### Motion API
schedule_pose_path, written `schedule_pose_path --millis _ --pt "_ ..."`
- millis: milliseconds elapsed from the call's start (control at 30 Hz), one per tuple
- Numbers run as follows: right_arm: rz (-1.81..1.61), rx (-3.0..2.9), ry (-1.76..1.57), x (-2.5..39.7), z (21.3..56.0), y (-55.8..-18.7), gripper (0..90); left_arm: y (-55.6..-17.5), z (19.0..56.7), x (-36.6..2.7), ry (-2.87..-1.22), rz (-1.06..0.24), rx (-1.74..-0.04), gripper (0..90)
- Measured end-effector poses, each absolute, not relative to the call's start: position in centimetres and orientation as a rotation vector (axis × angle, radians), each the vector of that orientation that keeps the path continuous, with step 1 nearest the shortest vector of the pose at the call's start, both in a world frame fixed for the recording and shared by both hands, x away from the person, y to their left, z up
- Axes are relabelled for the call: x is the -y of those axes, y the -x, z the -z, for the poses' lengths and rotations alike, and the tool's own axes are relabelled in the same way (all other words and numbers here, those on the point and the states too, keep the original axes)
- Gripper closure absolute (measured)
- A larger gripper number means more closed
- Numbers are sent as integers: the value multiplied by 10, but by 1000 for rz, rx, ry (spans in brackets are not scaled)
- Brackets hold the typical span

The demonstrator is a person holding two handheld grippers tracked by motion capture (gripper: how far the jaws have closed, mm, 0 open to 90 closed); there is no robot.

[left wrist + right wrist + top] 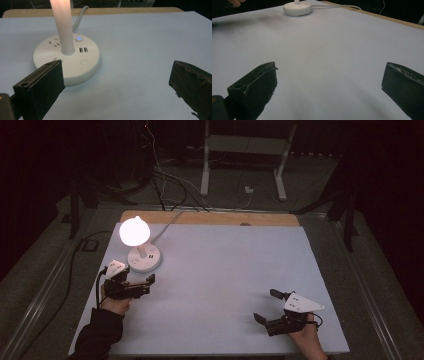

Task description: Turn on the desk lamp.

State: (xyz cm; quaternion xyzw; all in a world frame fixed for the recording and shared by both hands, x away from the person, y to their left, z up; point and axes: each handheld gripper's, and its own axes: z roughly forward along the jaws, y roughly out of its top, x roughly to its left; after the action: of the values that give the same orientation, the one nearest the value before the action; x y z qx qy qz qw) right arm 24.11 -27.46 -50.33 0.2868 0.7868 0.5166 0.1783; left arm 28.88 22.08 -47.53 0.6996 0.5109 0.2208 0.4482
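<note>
A white desk lamp stands at the table's back left, its round bulb [134, 231] glowing above a round white base [145, 258]. My left gripper [136, 281] is open just in front of that base, nothing between its jaws. In the left gripper view the lamp base [66, 57] lies ahead and left of the left gripper [116, 82], with a blue-lit button [79, 38], two USB ports and a lit stem [63, 25]. My right gripper [266, 306] is open and empty near the front right. The right gripper [329, 85] looks across the table toward the far lamp base [297, 8].
A white sheet [230, 265] covers the table, with a wooden strip [210, 217] along the back edge. The lamp's white cable [337, 6] runs off the back. On the dark floor beyond lie cables and a white metal frame [245, 150].
</note>
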Motion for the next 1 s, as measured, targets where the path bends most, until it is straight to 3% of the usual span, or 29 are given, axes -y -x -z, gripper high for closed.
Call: schedule_pose_path --millis 1000 --pt "-1450 -2234 -811 274 504 -241 0 -238 500 -218 -1849 -427 -1082 3"
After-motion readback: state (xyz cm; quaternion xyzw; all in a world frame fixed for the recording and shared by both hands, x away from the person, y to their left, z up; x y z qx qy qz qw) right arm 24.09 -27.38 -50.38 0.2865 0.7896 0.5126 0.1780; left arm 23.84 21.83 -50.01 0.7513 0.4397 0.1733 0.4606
